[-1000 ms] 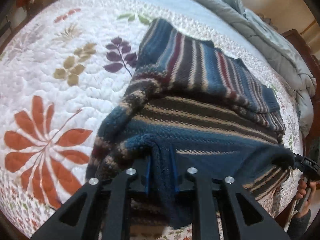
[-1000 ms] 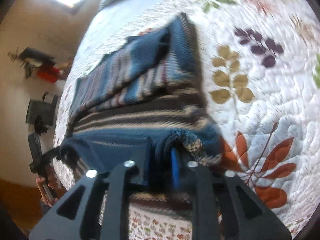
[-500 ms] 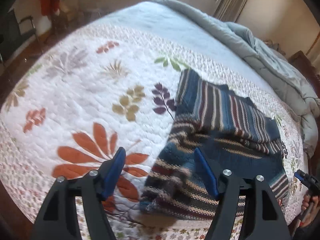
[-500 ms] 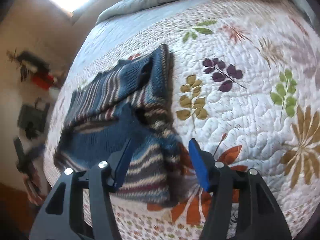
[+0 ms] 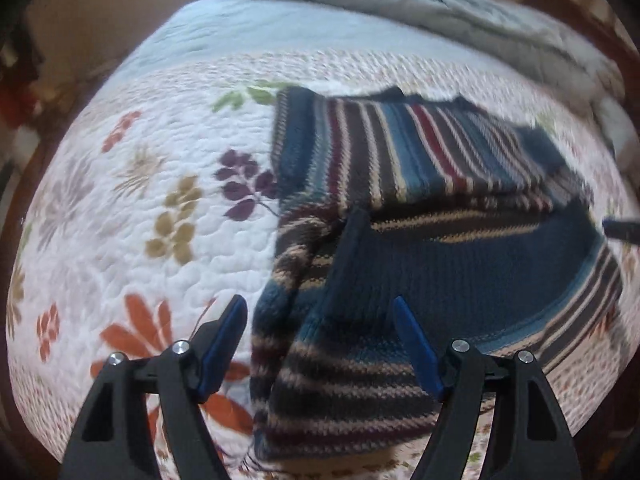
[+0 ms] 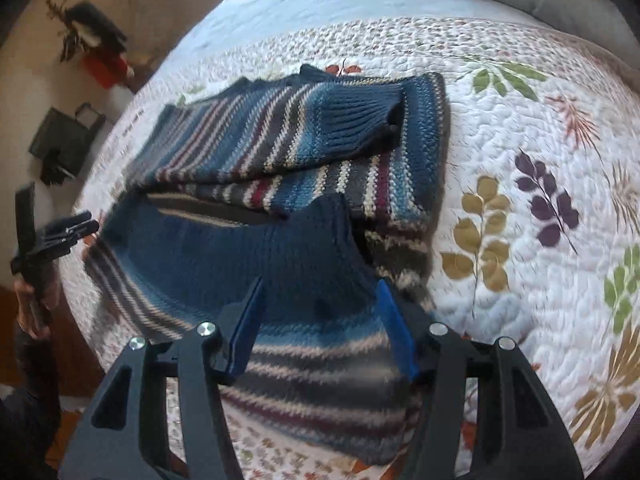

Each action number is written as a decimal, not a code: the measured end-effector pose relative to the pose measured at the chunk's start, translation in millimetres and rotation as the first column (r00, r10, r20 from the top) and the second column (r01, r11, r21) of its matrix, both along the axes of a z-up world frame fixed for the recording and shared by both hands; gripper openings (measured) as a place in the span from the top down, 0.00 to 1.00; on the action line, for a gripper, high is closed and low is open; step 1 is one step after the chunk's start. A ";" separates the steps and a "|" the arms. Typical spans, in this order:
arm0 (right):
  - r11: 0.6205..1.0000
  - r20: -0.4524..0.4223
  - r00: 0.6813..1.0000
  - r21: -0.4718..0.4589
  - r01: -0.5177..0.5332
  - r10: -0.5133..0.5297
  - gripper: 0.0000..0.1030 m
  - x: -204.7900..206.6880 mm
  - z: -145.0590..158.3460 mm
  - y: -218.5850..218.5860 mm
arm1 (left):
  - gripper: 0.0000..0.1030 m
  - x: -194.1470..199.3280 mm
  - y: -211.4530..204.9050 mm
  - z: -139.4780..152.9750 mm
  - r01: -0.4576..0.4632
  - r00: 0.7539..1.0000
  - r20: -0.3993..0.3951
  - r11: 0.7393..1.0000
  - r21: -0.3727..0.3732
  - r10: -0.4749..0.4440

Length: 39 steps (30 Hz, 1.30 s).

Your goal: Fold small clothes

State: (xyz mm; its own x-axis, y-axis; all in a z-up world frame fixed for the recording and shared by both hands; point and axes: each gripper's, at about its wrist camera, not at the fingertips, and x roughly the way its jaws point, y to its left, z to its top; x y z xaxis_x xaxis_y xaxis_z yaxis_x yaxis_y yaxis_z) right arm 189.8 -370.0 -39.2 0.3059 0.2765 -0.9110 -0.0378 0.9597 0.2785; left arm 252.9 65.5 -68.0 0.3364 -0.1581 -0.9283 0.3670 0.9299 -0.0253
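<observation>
Both grippers, left gripper (image 5: 320,344) and right gripper (image 6: 320,320), have just been opening; jaws wide, nothing gripped, sweater (image 5: 420,240) beneath. Judgement: lift clear straight up so the fold isn't dragged. Striped blue knit lies part-folded on the quilt (image 5: 160,200), near edge, sleeve laid across the far half.

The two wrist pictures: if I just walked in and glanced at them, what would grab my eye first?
A striped knit sweater in blues, maroon and cream, lying partly folded on the bed. Beneath it spreads a white quilt scattered with orange, purple and olive leaves. In the foreground the left gripper and the right gripper show black frames with blue fingers, jaws open and holding nothing.
</observation>
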 end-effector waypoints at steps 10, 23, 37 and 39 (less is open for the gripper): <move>0.996 -0.056 0.996 -0.041 -0.079 0.076 0.50 20.0 -26.1 17.0 | 0.31 20.7 -34.6 -25.9 0.106 0.992 -0.068 0.994 0.007 -0.106; 0.994 0.016 0.994 -0.041 -0.104 0.104 0.97 -2.8 0.9 17.8 | 0.91 6.6 -20.1 -22.7 0.026 0.993 -0.110 0.993 -0.111 -0.038; 1.000 0.166 0.986 -0.001 0.000 0.000 0.98 19.6 71.1 -10.9 | 0.92 40.2 -10.5 66.2 -0.043 0.997 0.056 0.980 -0.196 0.055; 0.999 0.181 0.983 -0.004 0.033 -0.031 0.98 36.0 76.8 -18.8 | 0.92 58.3 -15.0 75.5 -0.049 0.994 0.087 0.980 -0.192 0.067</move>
State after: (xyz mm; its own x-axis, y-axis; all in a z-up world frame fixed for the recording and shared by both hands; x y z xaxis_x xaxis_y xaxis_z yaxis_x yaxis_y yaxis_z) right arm 225.8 -388.8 37.7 0.4740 0.2578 -0.8419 -0.0561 0.9631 0.2633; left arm 311.2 50.4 7.4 0.4335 -0.3057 -0.8477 0.3220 0.9311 -0.1712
